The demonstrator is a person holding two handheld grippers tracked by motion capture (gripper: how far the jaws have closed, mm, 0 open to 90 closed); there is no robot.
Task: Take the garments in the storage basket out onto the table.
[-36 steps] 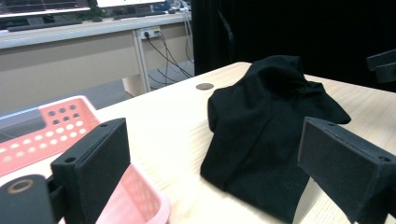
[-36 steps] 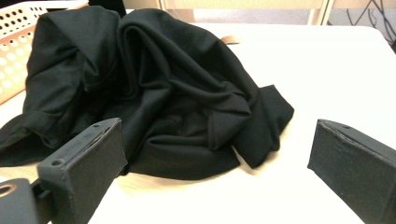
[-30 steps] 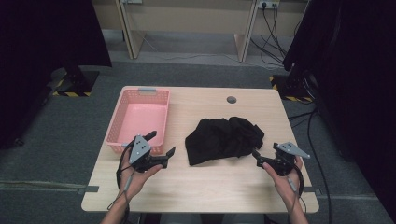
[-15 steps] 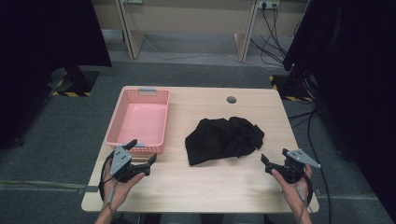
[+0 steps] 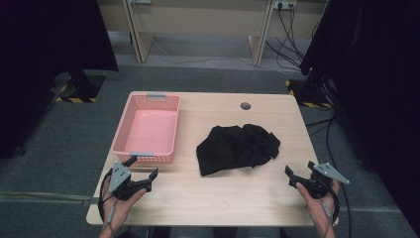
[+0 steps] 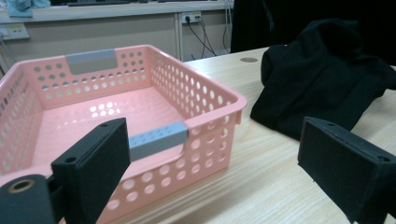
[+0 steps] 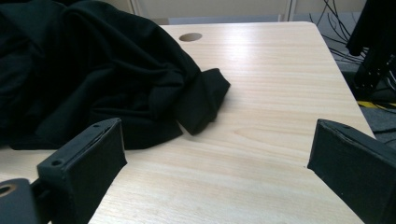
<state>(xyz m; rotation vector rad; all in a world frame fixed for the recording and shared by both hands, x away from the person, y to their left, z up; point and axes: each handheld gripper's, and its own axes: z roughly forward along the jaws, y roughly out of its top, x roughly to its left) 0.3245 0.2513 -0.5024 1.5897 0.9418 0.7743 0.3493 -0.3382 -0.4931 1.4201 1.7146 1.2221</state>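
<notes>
Black garment (image 5: 237,148) lies crumpled mid-table, right of the pink basket (image 5: 147,129) at the left edge, apart from it. Left gripper (image 5: 144,180) at the near-left corner, jaws wide apart, empty; right gripper (image 5: 292,177) at the near-right corner, also gaping, empty. Best to come in low, pinch a thick fold at each side, lift together toward the basket

Left gripper (image 5: 143,174) held low at the near left, jaws spread wide, nothing between them, pointing forward and to the right. Left hand (image 5: 121,198) grips it from below, cable trailing by the wrist. Right gripper (image 5: 291,177) at the near right, jaws wide apart, empty, pointing leftward. Right hand (image 5: 317,196) underneath.
</notes>
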